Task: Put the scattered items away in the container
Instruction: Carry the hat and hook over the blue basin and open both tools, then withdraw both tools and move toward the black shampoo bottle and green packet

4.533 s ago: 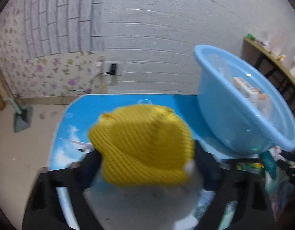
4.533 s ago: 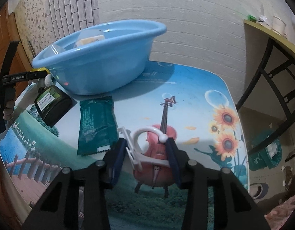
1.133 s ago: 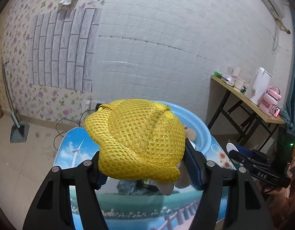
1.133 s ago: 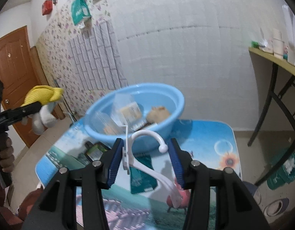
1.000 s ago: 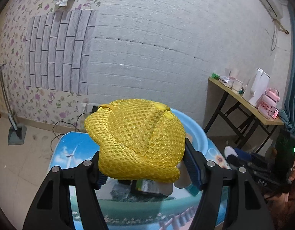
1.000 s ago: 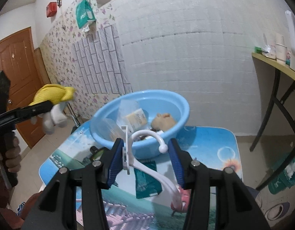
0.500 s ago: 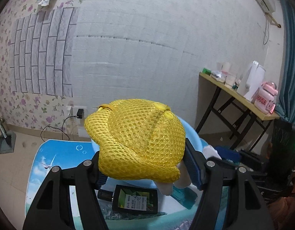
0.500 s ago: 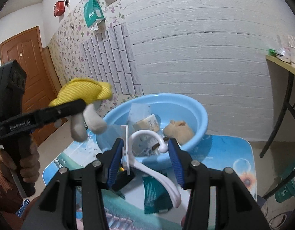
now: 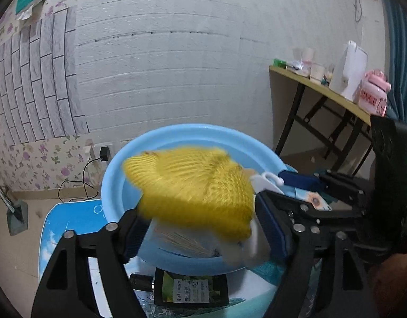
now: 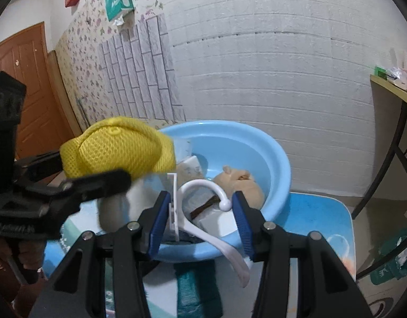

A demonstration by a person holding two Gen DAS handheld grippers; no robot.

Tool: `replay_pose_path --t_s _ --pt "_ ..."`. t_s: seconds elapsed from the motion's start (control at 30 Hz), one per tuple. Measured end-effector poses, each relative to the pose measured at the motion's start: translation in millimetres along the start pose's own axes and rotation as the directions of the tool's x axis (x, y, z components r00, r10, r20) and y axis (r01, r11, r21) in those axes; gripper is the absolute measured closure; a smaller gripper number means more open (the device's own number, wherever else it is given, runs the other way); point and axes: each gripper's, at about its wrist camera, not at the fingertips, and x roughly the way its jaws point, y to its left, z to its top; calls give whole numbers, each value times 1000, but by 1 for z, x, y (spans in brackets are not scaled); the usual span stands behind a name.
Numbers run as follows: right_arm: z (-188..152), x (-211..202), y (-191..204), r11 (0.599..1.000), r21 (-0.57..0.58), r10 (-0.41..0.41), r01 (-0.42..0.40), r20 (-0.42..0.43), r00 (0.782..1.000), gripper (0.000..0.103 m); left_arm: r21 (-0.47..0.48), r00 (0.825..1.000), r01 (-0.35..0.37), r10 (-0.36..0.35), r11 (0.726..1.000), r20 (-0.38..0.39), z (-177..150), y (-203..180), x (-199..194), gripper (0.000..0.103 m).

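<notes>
L gripper (image 9: 200,228) opening, yellow toy (image 9: 195,188) over basin (image 9: 118,164)

The dark box (image 9: 190,287) carries a green label reading "WENS".

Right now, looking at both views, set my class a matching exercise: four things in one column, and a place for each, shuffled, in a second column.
Things:
1. yellow hat
2. white hanger
3. tan plush
4. dark bottle

Places:
A. lying inside the basin
B. flat on the table, in front of the basin
C. between the opening jaws of the left gripper
D. clamped in the right gripper

Pairs: 1-C, 2-D, 3-A, 4-B
</notes>
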Motion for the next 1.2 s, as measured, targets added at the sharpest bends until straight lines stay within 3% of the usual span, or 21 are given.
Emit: replay_pose_path --t_s 0.13,0.47,0.6,1.2 --pt "6 10 -3 1000 15 -4 4 -16 1000 56 31 1000 7 -8 999 13 1 -2 -5 14" --pt "7 17 10 1000 -14 -4 3 -45 999 51 19 1000 -9 8 1000 20 -2 8 -19 13" --pt "7 9 13 1000 -7 5 -5 -38 999 46 14 999 -17 17 1000 30 -6 9 -30 12" --pt "-23 -37 24 998 -31 -55 54 -37 998 46 -55 998 -60 62 997 24 -46 21 -62 9"
